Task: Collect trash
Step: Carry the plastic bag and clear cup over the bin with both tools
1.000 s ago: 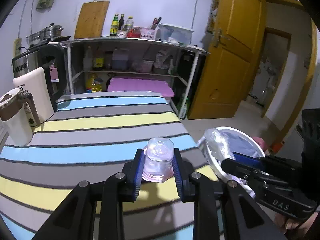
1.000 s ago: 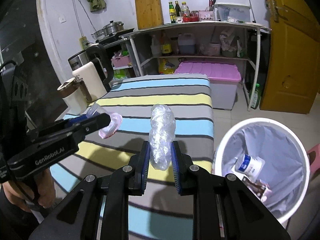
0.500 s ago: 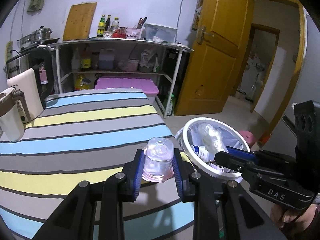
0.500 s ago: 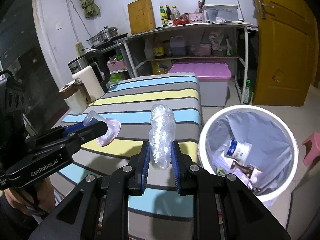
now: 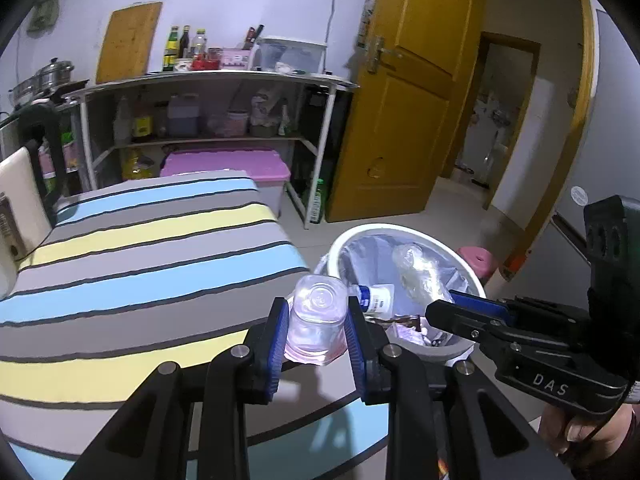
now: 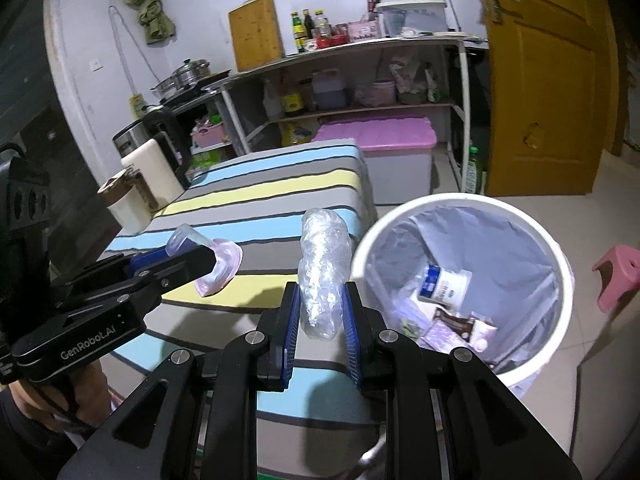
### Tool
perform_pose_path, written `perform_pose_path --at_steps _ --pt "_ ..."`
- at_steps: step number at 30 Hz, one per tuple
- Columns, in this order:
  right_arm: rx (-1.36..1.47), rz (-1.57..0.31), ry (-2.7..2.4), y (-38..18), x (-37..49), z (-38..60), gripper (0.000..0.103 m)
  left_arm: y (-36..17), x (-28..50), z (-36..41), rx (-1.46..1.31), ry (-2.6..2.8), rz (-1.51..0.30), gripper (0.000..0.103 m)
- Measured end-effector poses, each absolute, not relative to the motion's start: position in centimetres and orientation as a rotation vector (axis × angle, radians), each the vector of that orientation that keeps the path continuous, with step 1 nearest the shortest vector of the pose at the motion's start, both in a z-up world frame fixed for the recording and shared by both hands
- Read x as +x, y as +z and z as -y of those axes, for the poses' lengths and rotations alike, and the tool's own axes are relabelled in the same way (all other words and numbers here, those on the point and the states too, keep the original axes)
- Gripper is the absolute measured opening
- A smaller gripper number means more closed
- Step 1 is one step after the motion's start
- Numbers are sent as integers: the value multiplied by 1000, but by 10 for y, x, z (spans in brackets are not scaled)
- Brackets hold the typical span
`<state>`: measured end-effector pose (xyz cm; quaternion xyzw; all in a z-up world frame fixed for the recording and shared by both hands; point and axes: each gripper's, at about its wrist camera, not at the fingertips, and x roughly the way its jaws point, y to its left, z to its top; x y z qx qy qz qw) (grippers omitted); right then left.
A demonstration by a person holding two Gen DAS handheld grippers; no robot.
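Observation:
My left gripper (image 5: 318, 322) is shut on a clear plastic cup (image 5: 318, 314) with a pink rim, held over the striped table's right edge. From the right wrist view the same cup (image 6: 214, 260) pokes out of the left gripper (image 6: 188, 258). My right gripper (image 6: 320, 314) is shut on a crumpled clear plastic bottle (image 6: 323, 270), standing upright between the blue pads. In the left wrist view that bottle (image 5: 418, 270) hangs over the white trash bin (image 5: 460, 346), held by the right gripper (image 5: 448, 308). The bin (image 6: 520, 376), lined with a grey bag, holds a small white bottle (image 6: 442, 282) and wrappers.
The striped tablecloth (image 5: 140, 264) covers the table left of the bin. A kettle (image 6: 154, 172) and a white jar (image 6: 124, 204) stand at its far left. A pink-lidded box (image 6: 380, 134), metal shelves (image 5: 208, 80), a yellow door (image 5: 412, 120) and a pink stool (image 6: 618, 272) surround the spot.
Both grippers have carried their loads rightward from over the table toward the bin. The bin has grown larger in both views; the bottle now hangs above its opening.

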<state>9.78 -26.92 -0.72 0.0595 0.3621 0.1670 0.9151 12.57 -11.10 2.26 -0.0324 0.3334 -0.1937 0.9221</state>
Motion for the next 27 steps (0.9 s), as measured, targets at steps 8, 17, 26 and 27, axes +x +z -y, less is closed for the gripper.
perform_pose_path --at_steps 8,17,26,27 --pt "165 -766 252 -18 103 307 22 13 147 147 -40 -469 -701 29" --pt "207 -810 170 -38 115 343 22 -5 170 187 -11 -536 -744 29" --pt "230 -840 146 -50 120 359 22 -21 183 212 11 -570 -780 29" --pt "231 -845 145 -51 121 360 22 -23 185 214 11 -573 -786 29"
